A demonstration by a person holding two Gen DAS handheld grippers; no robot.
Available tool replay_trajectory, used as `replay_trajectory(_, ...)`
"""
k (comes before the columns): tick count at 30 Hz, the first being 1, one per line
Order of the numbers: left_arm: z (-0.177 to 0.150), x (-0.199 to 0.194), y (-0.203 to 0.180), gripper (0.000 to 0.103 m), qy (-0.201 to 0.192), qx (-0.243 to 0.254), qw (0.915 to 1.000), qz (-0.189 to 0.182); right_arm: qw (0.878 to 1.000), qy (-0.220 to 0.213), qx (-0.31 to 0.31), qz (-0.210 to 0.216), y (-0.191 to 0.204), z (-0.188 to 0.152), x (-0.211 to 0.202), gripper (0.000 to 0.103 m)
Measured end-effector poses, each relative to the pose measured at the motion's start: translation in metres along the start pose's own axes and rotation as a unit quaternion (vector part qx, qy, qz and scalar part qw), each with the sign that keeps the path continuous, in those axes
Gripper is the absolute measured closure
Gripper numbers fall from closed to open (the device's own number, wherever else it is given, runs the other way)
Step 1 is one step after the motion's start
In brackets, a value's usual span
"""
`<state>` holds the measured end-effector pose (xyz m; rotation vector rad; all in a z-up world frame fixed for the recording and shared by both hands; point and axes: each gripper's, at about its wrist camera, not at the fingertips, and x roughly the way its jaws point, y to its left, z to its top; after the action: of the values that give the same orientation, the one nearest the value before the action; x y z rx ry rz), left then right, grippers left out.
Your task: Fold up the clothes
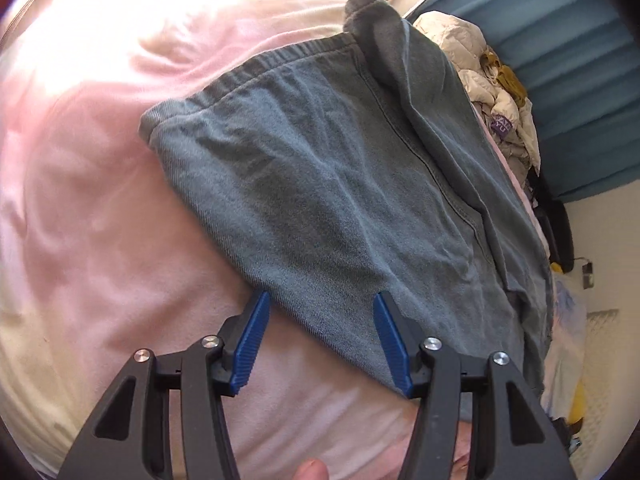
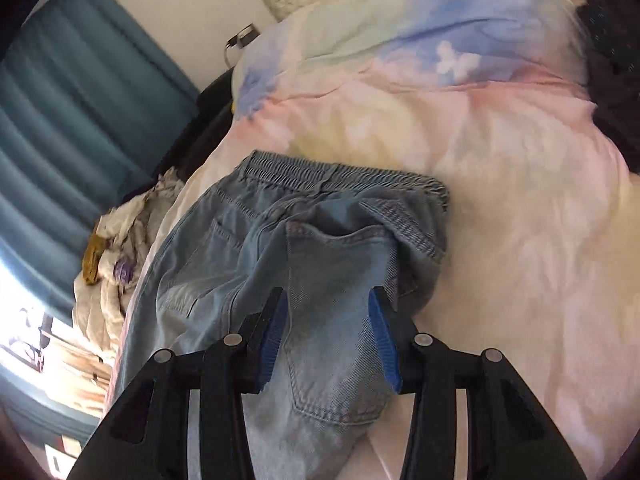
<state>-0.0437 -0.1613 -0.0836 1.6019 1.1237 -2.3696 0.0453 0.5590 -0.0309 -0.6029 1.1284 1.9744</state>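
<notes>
Jeans [image 2: 320, 264]: lying on the bed [image 2: 520, 208], which serves as the landmark here; the elastic waistband is sitting toward the pillow end, the legs are running back toward the foot, along the bed's curtain-side edge.
Fold state: one flap of denim is already lying doubled over the seat near the waistband, so the fold is looking partly made, not finished.
Left gripper [image 1: 320, 300]: hovering over the long edge of a leg panel, fingers standing apart, nothing clamped; the cloth edge is passing under the gap, likely lined up there for a pinch on that edge.
Right gripper [image 2: 328, 296]: hanging above the seat and back pocket, fingers apart and empty; denim is showing between them but the pads are not pressing on it.
Why the spread: one tool near the waist and one down the leg probably suits lifting the length evenly for the next fold.
Clothes pile [image 2: 116, 264]: sitting off the bed's curtain side, pale and crumpled, likely waiting its turn.
Curtain [image 2: 72, 92]: hanging beyond that same side.
Hidden: the leg hems are being cut off in both views; the right view is blurring at its rim.
Hard to tell: whether either fingertip is grazing the denim; a fingertip [image 1: 312, 472] is peeking in at the bottom.
</notes>
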Motion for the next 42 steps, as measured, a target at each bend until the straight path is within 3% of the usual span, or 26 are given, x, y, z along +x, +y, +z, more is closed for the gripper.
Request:
replay_trajectory(4, 0.004, 0.011, 0.03, 0.048, 0.036, -0.082, 0.9943, -0.058, 0.999, 0.002, 0.047, 0.016, -0.028, 0.01, 0.005, 0.061)
replay_trajectory(9, 0.006, 0.021, 0.049, 0.048, 0.046, -0.142, 0.9836, -0.102, 0.994, 0.047, 0.088, 0.046, -0.063, 0.014, 0.027, 0.06)
replay_trajectory(12, 0.006, 0.025, 0.055, 0.048, 0.046, -0.169, 0.9767, -0.124, 0.99, 0.065, 0.112, 0.062, -0.081, 0.012, 0.04, 0.046)
replay_trajectory(14, 0.007, 0.03, 0.052, 0.048, 0.051, -0.169, 0.9749, -0.135, 0.985, 0.093, 0.122, 0.083, -0.088, 0.01, 0.053, 0.035)
replay_trajectory(17, 0.009, 0.033, 0.037, 0.048, 0.051, -0.138, 0.9781, -0.147, 0.978, 0.136, 0.113, 0.108, -0.094, 0.007, 0.071, 0.035)
replay_trajectory(21, 0.011, 0.035, 0.029, 0.048, 0.043, -0.137, 0.9763, -0.162, 0.975, 0.15, 0.108, 0.126, -0.103, 0.011, 0.086, 0.034)
replay_trajectory(24, 0.015, 0.036, 0.029, 0.056, 0.034, -0.146, 0.9745, -0.167, 0.973, 0.152, 0.107, 0.14, -0.103, 0.017, 0.096, 0.034)
replay_trajectory(30, 0.026, 0.031, 0.016, 0.089, 0.005, -0.129, 0.9784, -0.161, 0.974, 0.146, 0.089, 0.148, -0.083, 0.028, 0.108, 0.034)
replay_trajectory(31, 0.028, 0.029, 0.013, 0.094, -0.002, -0.122, 0.9793, -0.162, 0.976, 0.147, 0.08, 0.136, -0.078, 0.029, 0.11, 0.035)
replay_trajectory(33, 0.032, 0.025, 0.008, 0.096, -0.013, -0.113, 0.9795, -0.166, 0.982, 0.146, 0.06, 0.106, -0.068, 0.031, 0.112, 0.051)
replay_trajectory(35, 0.036, 0.021, 0.004, 0.097, -0.023, -0.105, 0.9797, -0.169, 0.985, 0.14, 0.041, 0.088, -0.059, 0.034, 0.107, 0.077)
replay_trajectory(37, 0.038, 0.013, 0.002, 0.098, -0.036, -0.098, 0.9802, -0.168, 0.988, 0.125, 0.024, 0.091, -0.048, 0.038, 0.094, 0.089)
replay_trajectory(42, 0.039, -0.003, 0.019, 0.098, -0.048, -0.127, 0.9701, -0.201, 0.988, 0.087, 0.005, 0.129, -0.028, 0.059, 0.042, 0.092)
